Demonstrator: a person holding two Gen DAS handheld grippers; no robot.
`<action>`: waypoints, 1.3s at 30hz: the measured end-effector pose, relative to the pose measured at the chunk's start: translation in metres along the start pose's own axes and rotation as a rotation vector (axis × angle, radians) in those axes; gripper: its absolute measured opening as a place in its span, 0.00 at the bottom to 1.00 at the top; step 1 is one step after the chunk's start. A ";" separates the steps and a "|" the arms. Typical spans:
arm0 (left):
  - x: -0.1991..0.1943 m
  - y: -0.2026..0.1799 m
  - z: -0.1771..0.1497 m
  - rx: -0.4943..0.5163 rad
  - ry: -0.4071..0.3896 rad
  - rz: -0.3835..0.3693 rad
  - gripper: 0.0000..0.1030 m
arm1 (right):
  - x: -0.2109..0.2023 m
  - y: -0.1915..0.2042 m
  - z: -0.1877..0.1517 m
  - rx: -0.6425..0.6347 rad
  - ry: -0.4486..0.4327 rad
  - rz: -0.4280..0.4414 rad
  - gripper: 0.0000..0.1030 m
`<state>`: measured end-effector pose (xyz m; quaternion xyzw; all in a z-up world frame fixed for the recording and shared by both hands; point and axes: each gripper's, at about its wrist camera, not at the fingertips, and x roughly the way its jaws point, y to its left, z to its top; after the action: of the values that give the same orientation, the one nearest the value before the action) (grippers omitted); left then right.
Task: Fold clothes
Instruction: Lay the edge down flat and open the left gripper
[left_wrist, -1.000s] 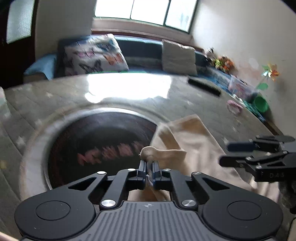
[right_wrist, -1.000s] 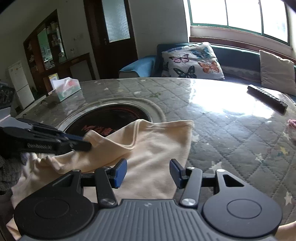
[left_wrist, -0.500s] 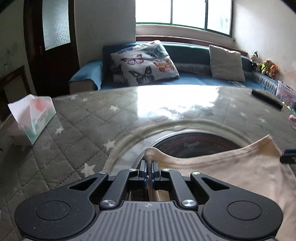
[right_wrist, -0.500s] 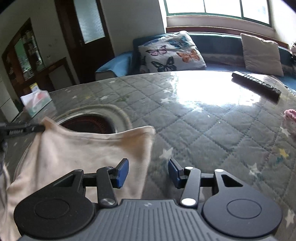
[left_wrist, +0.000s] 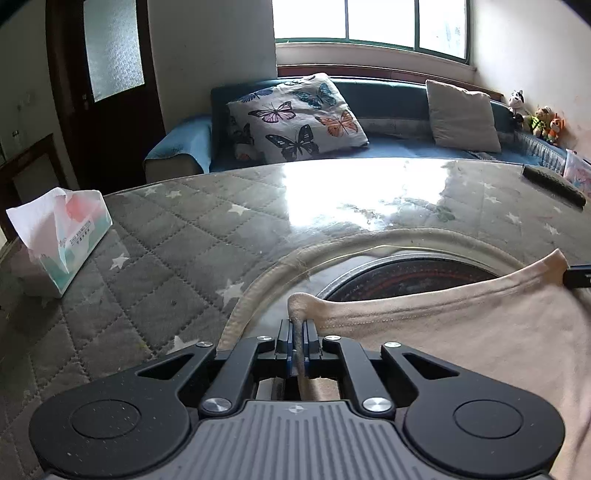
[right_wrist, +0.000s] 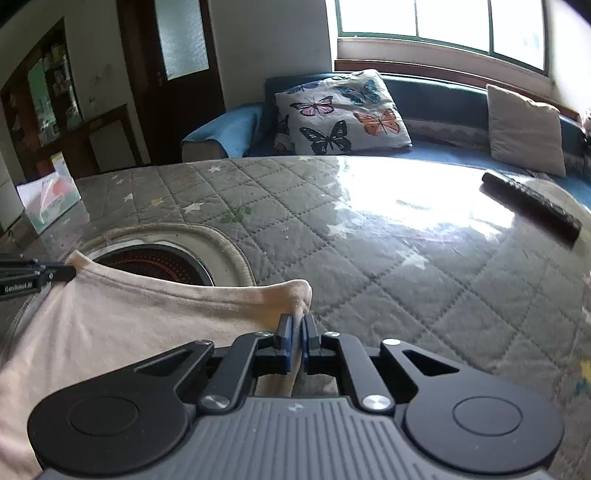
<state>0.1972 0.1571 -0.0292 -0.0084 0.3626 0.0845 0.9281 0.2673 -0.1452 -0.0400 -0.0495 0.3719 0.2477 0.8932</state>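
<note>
A cream garment (left_wrist: 461, 332) hangs stretched between my two grippers above the quilted table (left_wrist: 184, 258). My left gripper (left_wrist: 296, 326) is shut on its left corner. My right gripper (right_wrist: 295, 321) is shut on the other corner of the garment (right_wrist: 129, 314). The hemmed top edge runs taut from one gripper to the other. The tip of the right gripper shows at the right edge of the left wrist view (left_wrist: 580, 277), and the left gripper shows at the left edge of the right wrist view (right_wrist: 33, 277). The cloth's lower part is hidden behind the grippers.
A round dark hotplate (left_wrist: 406, 275) with a pale rim is set into the table under the garment. A tissue box (left_wrist: 62, 240) stands at the table's left. A black remote (right_wrist: 532, 206) lies at the far right. A sofa with a butterfly pillow (left_wrist: 295, 114) is behind.
My right gripper has closed on the garment's right corner. My left gripper has kept its grip and swung left, so the top edge is now stretched between the two.
</note>
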 end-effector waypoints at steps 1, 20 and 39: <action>-0.002 0.001 0.000 -0.005 0.003 0.000 0.10 | 0.000 0.001 0.001 -0.004 0.004 -0.007 0.14; -0.090 -0.054 -0.072 0.206 -0.034 -0.042 0.31 | -0.074 0.101 -0.059 -0.273 0.051 0.191 0.50; -0.084 -0.033 -0.084 0.183 -0.056 0.077 0.35 | -0.081 0.132 -0.082 -0.363 0.060 0.225 0.55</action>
<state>0.0852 0.1054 -0.0359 0.0926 0.3429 0.0871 0.9307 0.1026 -0.0851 -0.0300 -0.1749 0.3508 0.4074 0.8249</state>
